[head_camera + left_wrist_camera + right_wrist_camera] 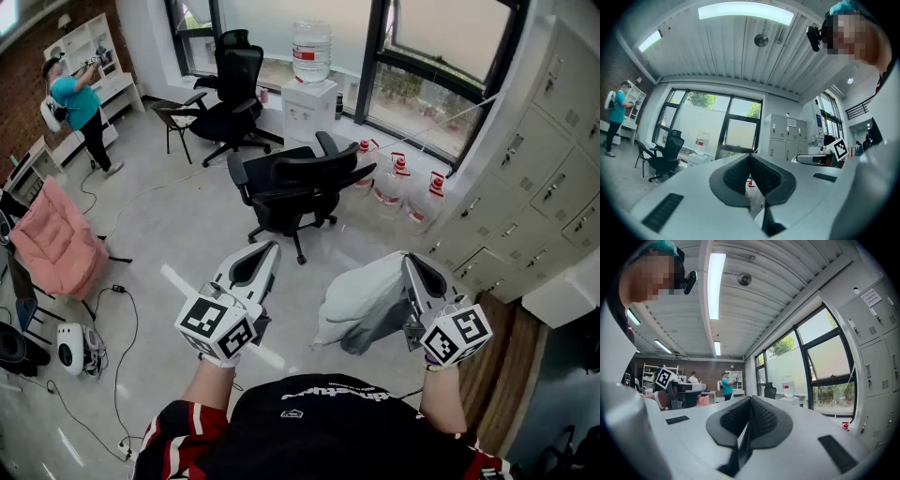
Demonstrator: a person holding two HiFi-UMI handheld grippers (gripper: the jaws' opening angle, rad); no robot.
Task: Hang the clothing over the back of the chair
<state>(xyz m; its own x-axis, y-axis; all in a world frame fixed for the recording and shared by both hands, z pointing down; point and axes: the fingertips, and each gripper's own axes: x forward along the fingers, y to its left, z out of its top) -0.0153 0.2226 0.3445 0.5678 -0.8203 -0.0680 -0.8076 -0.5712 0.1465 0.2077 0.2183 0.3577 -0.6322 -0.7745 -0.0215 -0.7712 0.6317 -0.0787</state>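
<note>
Okay, we're at the carry step: the right tongs [410,259] are pressed together on a pinch of the pale clothing [361,298], which hangs bunched beside them above the floor, well apart from the black chair [300,178] ahead, while the left tongs [270,247] are pressed together on nothing. Next, we judge, the clothing needs bringing up to the chair and lifting above its back before draping. Only the head view shows clothing and chair together; the right gripper view gives just the meeting pads [764,420] and the room beyond.

Office — swivel chairs [300,187], lockers [553,141], water dispenser [309,94].
</note>
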